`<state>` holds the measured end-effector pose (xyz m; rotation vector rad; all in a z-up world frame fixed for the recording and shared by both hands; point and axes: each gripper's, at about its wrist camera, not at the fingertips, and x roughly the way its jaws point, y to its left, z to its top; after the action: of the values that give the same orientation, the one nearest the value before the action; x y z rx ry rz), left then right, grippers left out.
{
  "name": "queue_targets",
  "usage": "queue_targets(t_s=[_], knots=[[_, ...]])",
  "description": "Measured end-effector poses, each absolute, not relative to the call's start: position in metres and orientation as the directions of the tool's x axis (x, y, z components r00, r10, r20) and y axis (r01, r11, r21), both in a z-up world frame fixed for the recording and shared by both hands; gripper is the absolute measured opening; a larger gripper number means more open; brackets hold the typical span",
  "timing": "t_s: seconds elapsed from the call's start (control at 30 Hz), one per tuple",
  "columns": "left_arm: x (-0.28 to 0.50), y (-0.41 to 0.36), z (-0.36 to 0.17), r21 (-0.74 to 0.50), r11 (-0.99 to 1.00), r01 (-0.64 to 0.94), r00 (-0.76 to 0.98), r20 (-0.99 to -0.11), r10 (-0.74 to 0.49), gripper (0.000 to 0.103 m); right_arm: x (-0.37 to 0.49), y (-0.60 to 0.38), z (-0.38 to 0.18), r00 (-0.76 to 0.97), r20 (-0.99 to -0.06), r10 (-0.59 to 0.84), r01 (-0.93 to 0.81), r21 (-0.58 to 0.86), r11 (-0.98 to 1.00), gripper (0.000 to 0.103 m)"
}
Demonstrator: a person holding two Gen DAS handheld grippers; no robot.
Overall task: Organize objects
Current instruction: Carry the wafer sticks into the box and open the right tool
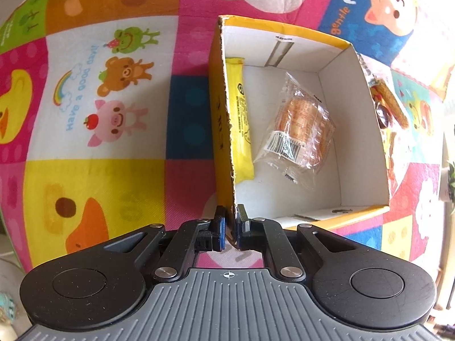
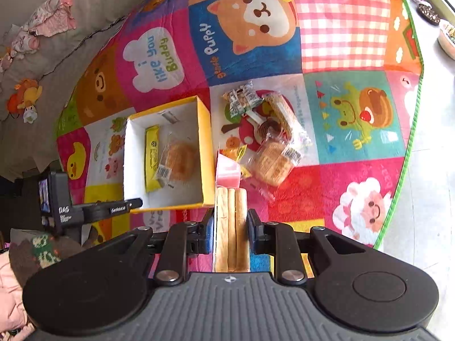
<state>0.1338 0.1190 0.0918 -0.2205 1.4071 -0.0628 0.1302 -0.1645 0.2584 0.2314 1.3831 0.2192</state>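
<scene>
Two snacks already lie in the yellow box (image 1: 287, 42) seen from the left wrist: a yellow packet (image 1: 240, 119) along its left wall and a clear-wrapped cake (image 1: 301, 125) near the middle. The left claw (image 1: 231, 224) is clenched on the near end of that left wall, one pad outside and one inside, pinning the box on the play mat (image 1: 99, 147).

From the right wrist, the right claw (image 2: 231, 227) is clamped on a pack of long biscuit sticks (image 2: 231, 227), whose long axis runs straight ahead between the fingers. The box sits ahead and to the left of this claw, its right wall just beside the far tip of the pack. The remaining pile of snacks (image 2: 270, 136) lies on the mat to the right of the box. Judging by this, the right hand needs to carry the sticks leftward over the box rim, then let go.
</scene>
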Motion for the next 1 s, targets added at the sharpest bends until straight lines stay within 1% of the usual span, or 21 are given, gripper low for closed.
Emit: queue_targets(t_s=[0.13,0.37,1.0], knots=[[0.130,0.120,0.092,-0.199,0.978,-0.066,0.173,-0.967,-0.186,0.009,0.102,-0.147,0.268,0.165,-0.933,0.321,-0.007,0.325,0.946,0.022],[0.132,0.126,0.092,-0.221,0.974,-0.057,0.168,-0.964,-0.208,0.010,0.078,-0.107,0.279,0.148,-0.933,0.328,-0.034,0.326,0.945,0.022],[0.133,0.131,0.090,-0.248,0.967,-0.061,0.174,-0.956,-0.235,0.011,0.082,-0.076,0.311,0.198,-0.929,0.312,-0.075,0.304,0.950,0.022]])
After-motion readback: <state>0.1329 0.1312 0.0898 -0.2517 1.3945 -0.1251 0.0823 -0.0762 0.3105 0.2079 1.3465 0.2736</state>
